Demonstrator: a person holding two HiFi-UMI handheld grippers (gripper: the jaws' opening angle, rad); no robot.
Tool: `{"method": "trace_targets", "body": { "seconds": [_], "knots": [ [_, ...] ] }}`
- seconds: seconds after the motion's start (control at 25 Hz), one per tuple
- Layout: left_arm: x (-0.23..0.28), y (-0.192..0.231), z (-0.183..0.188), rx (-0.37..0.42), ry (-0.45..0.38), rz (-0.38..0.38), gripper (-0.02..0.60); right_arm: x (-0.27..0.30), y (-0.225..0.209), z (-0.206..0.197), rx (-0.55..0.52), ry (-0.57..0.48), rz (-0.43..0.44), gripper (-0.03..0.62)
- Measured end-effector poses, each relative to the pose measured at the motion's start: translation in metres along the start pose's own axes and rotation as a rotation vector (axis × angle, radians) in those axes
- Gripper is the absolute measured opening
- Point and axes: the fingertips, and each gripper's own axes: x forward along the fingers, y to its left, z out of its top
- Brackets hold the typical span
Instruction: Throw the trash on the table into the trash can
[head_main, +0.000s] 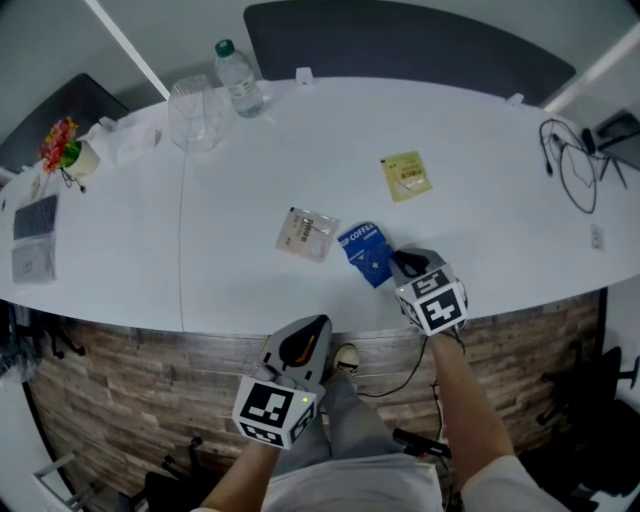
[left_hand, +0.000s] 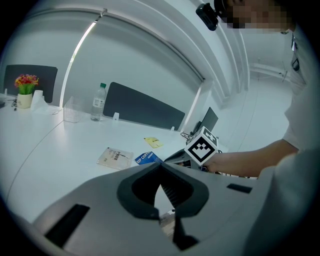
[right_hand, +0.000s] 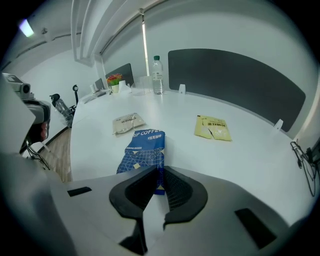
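Flowers (head_main: 58, 140) in pot (head_main: 82, 158), capped bottle (head_main: 238, 78) perhaps holding water, clear tub (head_main: 195, 112) beside

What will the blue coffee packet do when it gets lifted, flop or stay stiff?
It will probably droop a bit: the blue coffee packet looks thin and flat, and the right gripper pinches only its near edge. It looks light, likely empty, so it should lift easily. Its smooth wrapper might slip.
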Motion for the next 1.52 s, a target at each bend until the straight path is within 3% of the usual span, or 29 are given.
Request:
{"method": "trace_targets", "body": {
  "seconds": [0.96,1.52],
  "knots": [
    [-0.038,-0.003,0.020,0.032,-0.041,0.031,0.000,-0.065,0.000,0.028,0.160,-0.189,0.014,0.040],
    [-0.097,-0.035,0.021,0.068,-0.064,0.008,0.000,-0.143,0.063,0.028,0.199,-0.295,0.091,0.038]
  ]
}}
